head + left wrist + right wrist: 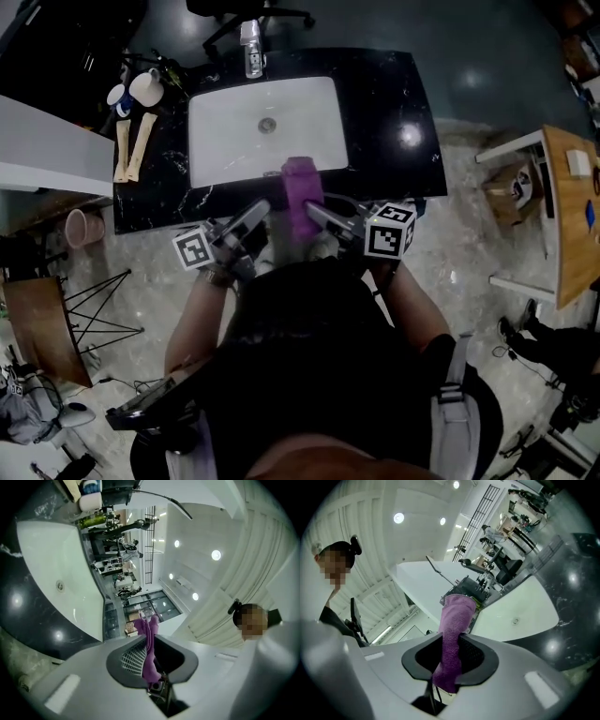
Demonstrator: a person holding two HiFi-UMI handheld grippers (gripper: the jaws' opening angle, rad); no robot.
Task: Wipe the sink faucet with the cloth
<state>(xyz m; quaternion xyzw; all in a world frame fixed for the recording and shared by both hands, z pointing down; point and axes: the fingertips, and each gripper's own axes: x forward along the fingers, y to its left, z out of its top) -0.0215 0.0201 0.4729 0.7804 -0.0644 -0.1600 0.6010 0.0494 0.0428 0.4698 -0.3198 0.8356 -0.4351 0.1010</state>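
A purple cloth [302,192] hangs folded over the front edge of the white sink [225,141], held between both grippers. My left gripper [272,210] comes in from the left and is shut on a thin edge of the cloth [149,639]. From the right, my right gripper [315,212] has its jaws closed on a thicker fold of the cloth [453,620], which fills the gap between them. The chrome faucet [251,47] stands at the far rim of the sink, well away from both grippers and the cloth.
The sink sits in a black marble counter [394,122]. White cups [141,89] and wooden utensils [131,145] lie at its left end. An office chair [253,9] stands behind the faucet, a pink bucket [80,227] on the floor at left, a wooden table [574,206] at right.
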